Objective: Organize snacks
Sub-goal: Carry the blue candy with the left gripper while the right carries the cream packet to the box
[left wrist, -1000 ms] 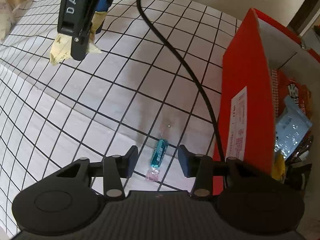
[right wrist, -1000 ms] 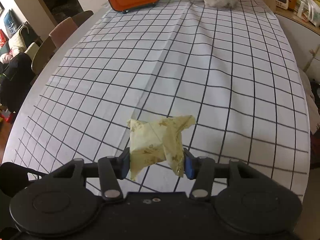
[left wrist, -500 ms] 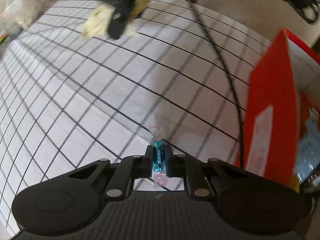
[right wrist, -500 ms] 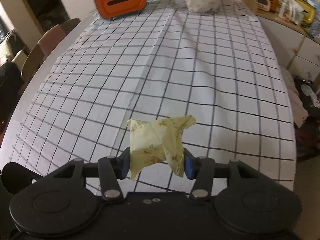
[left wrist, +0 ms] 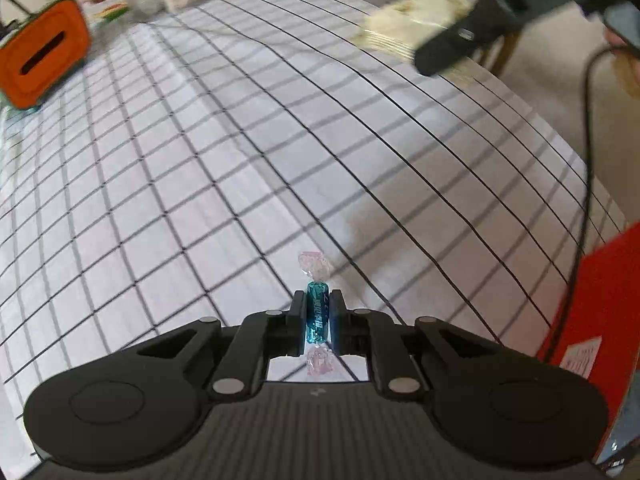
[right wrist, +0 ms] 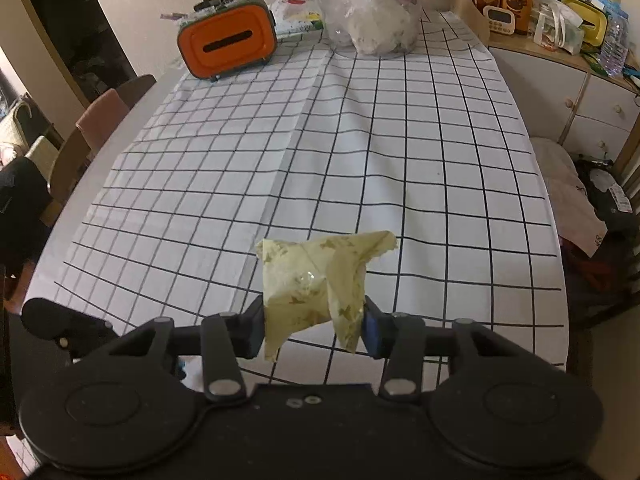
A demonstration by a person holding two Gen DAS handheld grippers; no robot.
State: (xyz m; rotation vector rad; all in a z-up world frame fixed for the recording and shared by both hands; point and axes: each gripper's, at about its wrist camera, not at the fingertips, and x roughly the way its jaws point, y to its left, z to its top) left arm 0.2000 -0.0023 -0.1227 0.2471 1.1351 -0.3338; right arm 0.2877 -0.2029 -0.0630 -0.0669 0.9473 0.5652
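A small teal candy (left wrist: 317,315) with pink twisted ends is pinched upright between the pads of my left gripper (left wrist: 317,322), lifted above the checked tablecloth (left wrist: 240,168). My right gripper (right wrist: 314,326) holds a pale yellow crinkled snack packet (right wrist: 316,284) between its pads, and its jaws are closing further on it. In the left wrist view that right gripper (left wrist: 444,46) shows blurred at the top right with the yellow packet (left wrist: 412,22). The red snack box (left wrist: 600,312) stands at the right edge.
An orange tissue box (right wrist: 228,42) and a clear plastic bag (right wrist: 372,20) sit at the table's far end. Chairs (right wrist: 100,120) stand along the left side. A cabinet (right wrist: 568,92) with bottles and clutter is at the right. A black cable (left wrist: 586,152) hangs near the red box.
My left gripper shut on the teal candy, lifted it off the cloth and rolled, so the red box slid to the frame's right edge. The right gripper rose with the yellow packet.
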